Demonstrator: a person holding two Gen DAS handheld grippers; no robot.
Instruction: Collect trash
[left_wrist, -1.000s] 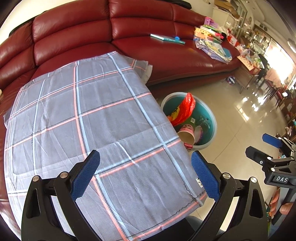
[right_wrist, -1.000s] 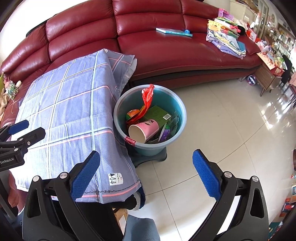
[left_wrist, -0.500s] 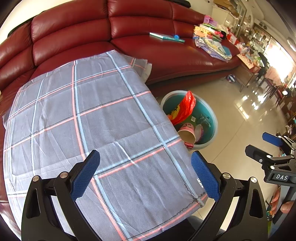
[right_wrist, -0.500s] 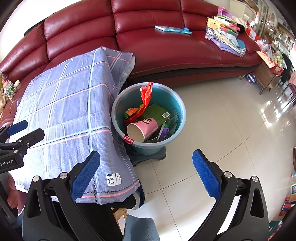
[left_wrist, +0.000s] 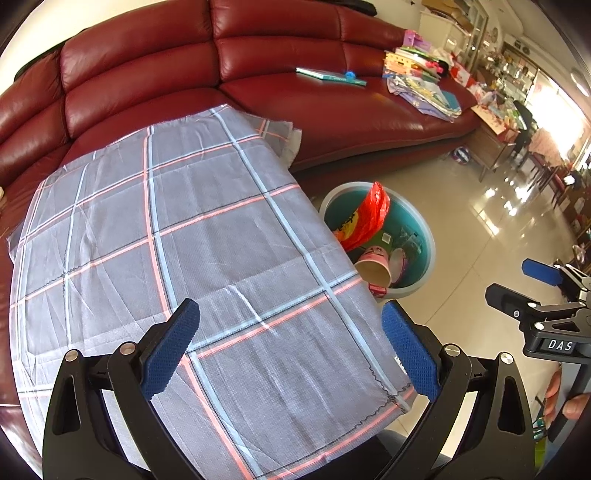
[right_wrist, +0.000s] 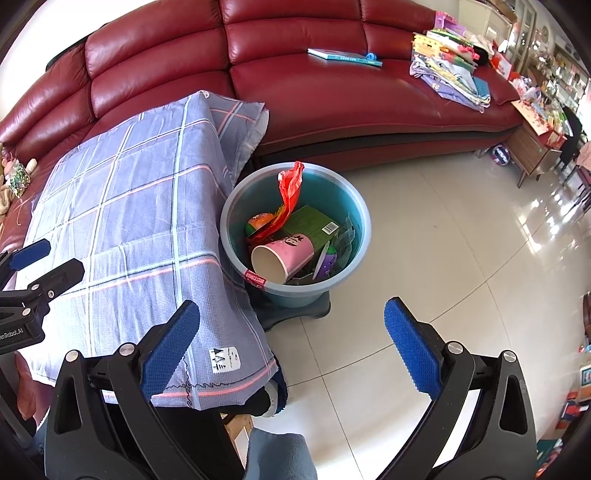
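Bin (right_wrist: 295, 284), teal, on floor beside cloth-covered tabletop (right_wrist: 129, 221): holds pink cup (right_wrist: 284, 254), red bag (right_wrist: 288, 199), green box (right_wrist: 310, 225), wrappers. Left gripper (left_wrist: 291, 350) and right gripper (right_wrist: 291, 343): spread wide, empty.

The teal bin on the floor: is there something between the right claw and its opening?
Nothing visible blocks it. The right claw is open and empty over bare floor tiles, and the teal bin stands ahead of it with its top uncovered. The checked cloth hangs just beside the bin's left rim, not over the opening.
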